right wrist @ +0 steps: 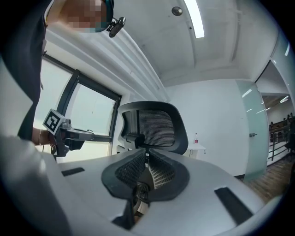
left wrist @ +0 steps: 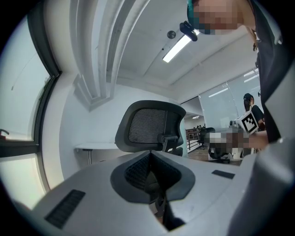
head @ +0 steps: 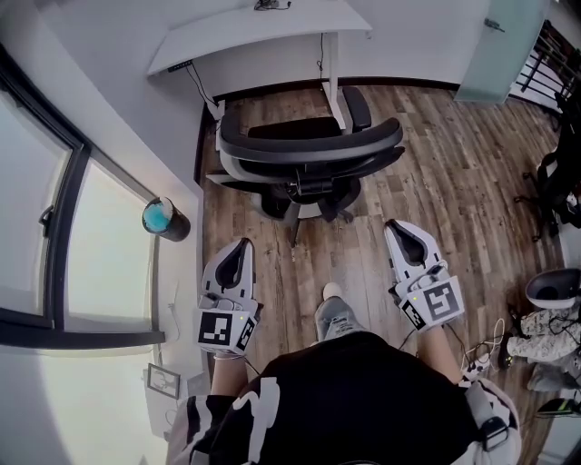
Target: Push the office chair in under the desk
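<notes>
Right gripper (right wrist: 146, 158) fingers together, empty; office chair (right wrist: 159, 126) mesh back ahead, apart.

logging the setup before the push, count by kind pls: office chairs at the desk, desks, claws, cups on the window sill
office chair: 1
desk: 1
claws, left claw and right claw, both shut: 2
dark cup on the sill: 1
total: 5

Wood floor (head: 454, 182), white walls (head: 418, 50), window (head: 23, 218) at left.
</notes>
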Demonstrator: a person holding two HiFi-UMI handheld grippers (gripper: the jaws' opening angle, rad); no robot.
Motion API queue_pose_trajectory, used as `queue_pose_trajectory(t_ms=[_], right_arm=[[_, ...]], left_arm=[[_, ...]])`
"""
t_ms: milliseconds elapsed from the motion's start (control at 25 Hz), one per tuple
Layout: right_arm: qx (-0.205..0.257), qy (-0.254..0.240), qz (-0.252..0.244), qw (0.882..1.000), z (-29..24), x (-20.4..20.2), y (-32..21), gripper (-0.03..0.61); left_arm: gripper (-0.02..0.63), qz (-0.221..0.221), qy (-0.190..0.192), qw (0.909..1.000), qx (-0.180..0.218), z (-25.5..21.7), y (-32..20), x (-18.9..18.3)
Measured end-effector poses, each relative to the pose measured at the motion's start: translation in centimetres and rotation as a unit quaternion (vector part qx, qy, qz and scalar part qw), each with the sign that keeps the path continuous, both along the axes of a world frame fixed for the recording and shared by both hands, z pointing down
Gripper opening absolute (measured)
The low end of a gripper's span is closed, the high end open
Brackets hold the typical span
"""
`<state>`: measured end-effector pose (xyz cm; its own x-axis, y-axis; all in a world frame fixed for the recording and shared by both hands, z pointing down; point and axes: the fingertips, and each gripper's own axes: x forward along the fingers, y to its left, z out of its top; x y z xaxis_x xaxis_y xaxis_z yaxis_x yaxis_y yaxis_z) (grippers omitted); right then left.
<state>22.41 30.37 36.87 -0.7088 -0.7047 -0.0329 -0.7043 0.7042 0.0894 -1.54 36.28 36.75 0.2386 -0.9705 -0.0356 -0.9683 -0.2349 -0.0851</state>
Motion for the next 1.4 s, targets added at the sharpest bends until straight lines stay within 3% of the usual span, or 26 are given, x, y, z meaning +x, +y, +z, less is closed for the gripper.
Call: queue_pose_trajectory(t_ms=[960,1400], right_arm=[[0.030,0.021,0.024,0.999,-1.8,-0.5,-6.9,0.014],[0.027,0.031,0.033,0.999,-2.4,0.0,-10.2,0.082]], left_arm=[[0.009,-0.039,-0.006,0.9992,-0.007,-1.6,-6.7,-3.1],[0.009,-0.062,-0.012,0.9980,-0.008,-2.7,-8.5,-5.1]])
